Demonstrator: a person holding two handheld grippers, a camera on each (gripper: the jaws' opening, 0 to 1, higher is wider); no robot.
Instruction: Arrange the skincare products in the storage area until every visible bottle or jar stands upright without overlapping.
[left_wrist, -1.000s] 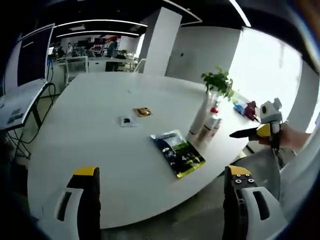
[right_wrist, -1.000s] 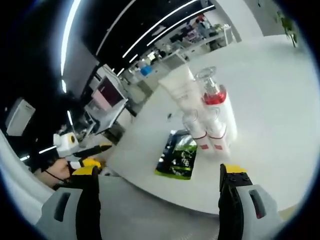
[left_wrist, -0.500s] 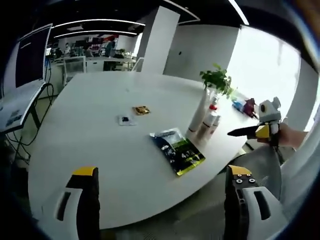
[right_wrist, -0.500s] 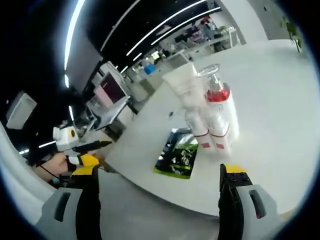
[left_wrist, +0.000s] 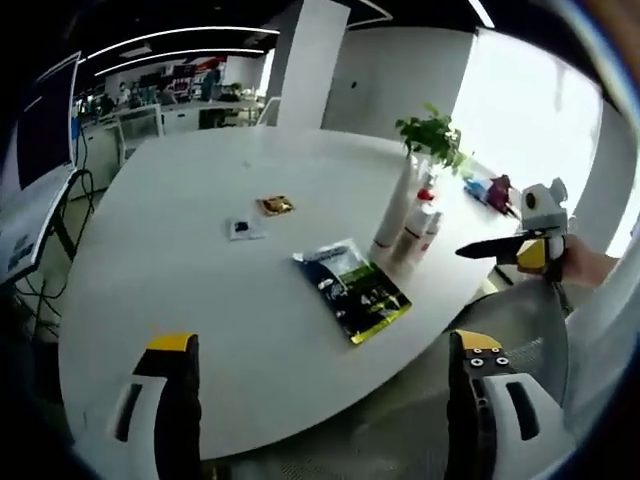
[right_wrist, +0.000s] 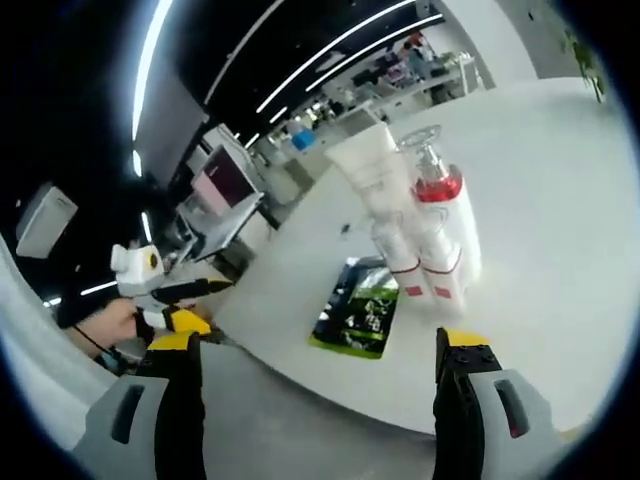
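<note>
Several skincare items stand close together near the round white table's (left_wrist: 180, 260) edge: a tall white tube (left_wrist: 396, 212) (right_wrist: 364, 174), a pump bottle with a red collar (right_wrist: 441, 196), and small white bottles with red bands (left_wrist: 424, 232) (right_wrist: 397, 267). All look upright. My left gripper (left_wrist: 325, 400) hangs off the table's near edge, open and holding nothing; it also appears as the left gripper (right_wrist: 168, 296) far left in the right gripper view. My right gripper (right_wrist: 320, 400) is open before the bottles, short of the table. It shows from the side as the right gripper (left_wrist: 518, 247), held by a hand.
A dark green foil pack (left_wrist: 352, 291) (right_wrist: 362, 318) lies flat beside the bottles. Two small sachets (left_wrist: 275, 205) (left_wrist: 241, 228) rest mid-table. A potted plant (left_wrist: 433, 142) and small colourful items (left_wrist: 490, 205) sit behind the bottles. Desks and monitors (right_wrist: 225, 185) stand beyond the table.
Both views have shifted slightly with the hands. The bottles, tube and pack stand where they were. Both grippers stay open.
</note>
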